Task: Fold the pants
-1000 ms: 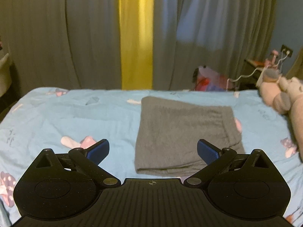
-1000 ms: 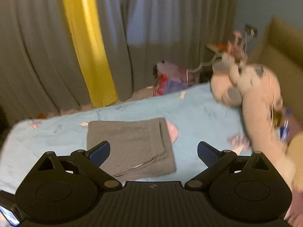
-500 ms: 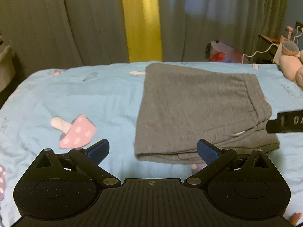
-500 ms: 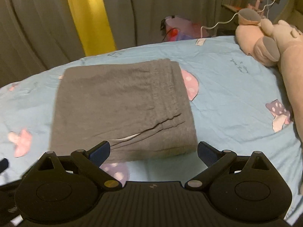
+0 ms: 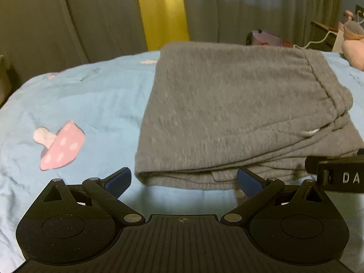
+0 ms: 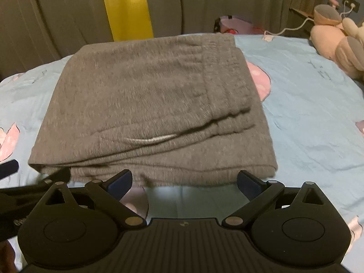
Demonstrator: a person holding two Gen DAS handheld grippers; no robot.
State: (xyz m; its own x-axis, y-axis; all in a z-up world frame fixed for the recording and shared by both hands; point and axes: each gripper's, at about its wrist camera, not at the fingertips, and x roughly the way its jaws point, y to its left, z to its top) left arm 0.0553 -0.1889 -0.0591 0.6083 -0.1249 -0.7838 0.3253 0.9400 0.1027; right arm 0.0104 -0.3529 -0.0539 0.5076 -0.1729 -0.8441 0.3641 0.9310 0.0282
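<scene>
Grey pants [image 5: 238, 113] lie folded into a thick rectangle on the light blue bed sheet [image 5: 79, 95]; in the right wrist view the same pants [image 6: 147, 104] fill the middle. My left gripper [image 5: 184, 180] is open, just in front of the near left corner of the stack, its right pad at the folded edge. My right gripper [image 6: 184, 180] is open as well, low at the near edge of the pants, nothing between its fingers. The other gripper's black body shows at the right edge of the left view and the left edge of the right view.
A pink plush toy [image 6: 336, 43] lies at the back right of the bed. Grey curtains with a yellow strip [image 5: 161, 11] hang behind. Pink mushroom prints [image 5: 59, 144] dot the sheet. A white cable and clutter sit past the far edge.
Both grippers have dropped and moved forward toward the near edge of the folded pants, which now look much larger. Both stayed open.
</scene>
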